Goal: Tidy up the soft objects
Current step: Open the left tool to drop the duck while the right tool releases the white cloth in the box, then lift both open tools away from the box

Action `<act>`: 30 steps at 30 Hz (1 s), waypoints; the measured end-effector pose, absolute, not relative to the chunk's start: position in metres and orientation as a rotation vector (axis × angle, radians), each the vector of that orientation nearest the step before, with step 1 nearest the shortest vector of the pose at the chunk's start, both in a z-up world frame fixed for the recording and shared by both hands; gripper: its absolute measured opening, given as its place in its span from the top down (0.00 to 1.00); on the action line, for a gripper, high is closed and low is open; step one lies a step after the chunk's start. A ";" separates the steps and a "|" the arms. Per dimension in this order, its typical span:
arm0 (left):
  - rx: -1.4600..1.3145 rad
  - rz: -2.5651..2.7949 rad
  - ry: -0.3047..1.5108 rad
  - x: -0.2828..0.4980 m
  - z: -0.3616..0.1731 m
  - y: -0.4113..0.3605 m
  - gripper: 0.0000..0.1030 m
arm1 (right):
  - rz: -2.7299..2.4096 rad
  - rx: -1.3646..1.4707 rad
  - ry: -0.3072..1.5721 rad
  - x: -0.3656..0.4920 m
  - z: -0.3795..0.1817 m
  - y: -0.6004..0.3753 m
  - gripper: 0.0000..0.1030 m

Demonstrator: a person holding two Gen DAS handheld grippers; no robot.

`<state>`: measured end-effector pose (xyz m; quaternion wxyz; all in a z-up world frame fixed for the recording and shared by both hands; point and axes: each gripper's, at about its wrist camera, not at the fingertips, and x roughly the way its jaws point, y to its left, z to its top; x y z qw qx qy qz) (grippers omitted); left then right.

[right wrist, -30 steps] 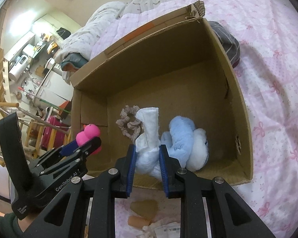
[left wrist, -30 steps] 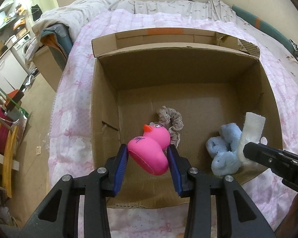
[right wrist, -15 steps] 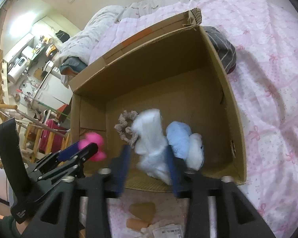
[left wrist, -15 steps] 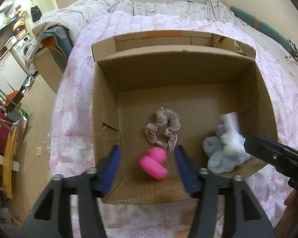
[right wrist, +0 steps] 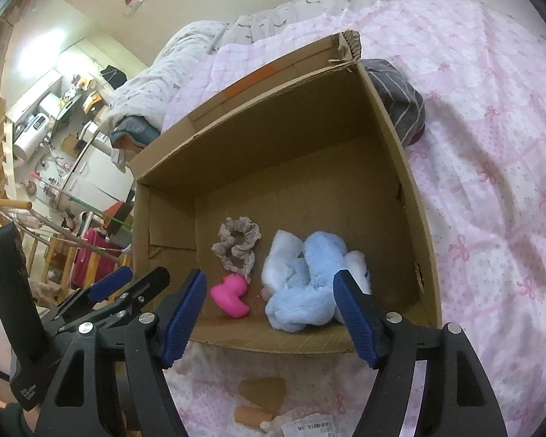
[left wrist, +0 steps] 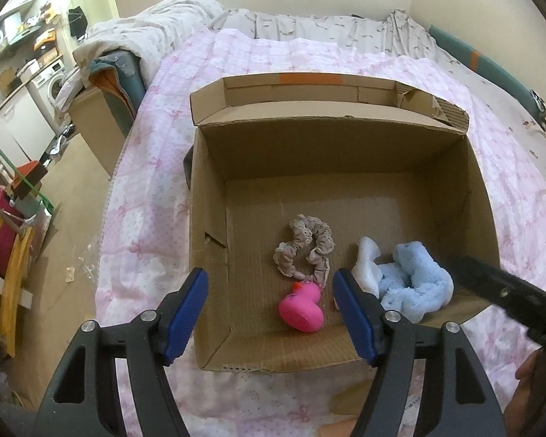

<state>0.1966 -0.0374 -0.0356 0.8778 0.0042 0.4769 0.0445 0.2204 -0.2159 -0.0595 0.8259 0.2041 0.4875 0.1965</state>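
Both the left gripper and right gripper have just been opening, their jaws spread and empty; the pink duck and white cloth lie by the cardboard box's near edge. Withdraw both straight upward, clear of that edge.

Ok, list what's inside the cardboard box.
On the floor of the cardboard box: a pink rubber duck, a beige scrunchie, a fluffy blue soft item and a white one. Anything beneath the blue and white pile is covered.
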 end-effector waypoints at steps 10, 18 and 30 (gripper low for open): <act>-0.022 0.082 0.968 0.175 -0.018 -0.027 0.34 | 0.408 0.419 0.987 0.199 -0.041 -0.227 0.26; -0.016 0.029 0.975 0.131 -0.011 -0.017 0.34 | 0.407 0.346 1.006 0.166 -0.037 -0.222 0.26; -0.090 0.094 0.982 0.081 -0.027 0.018 0.34 | 0.302 0.326 1.040 0.123 -0.051 -0.222 0.26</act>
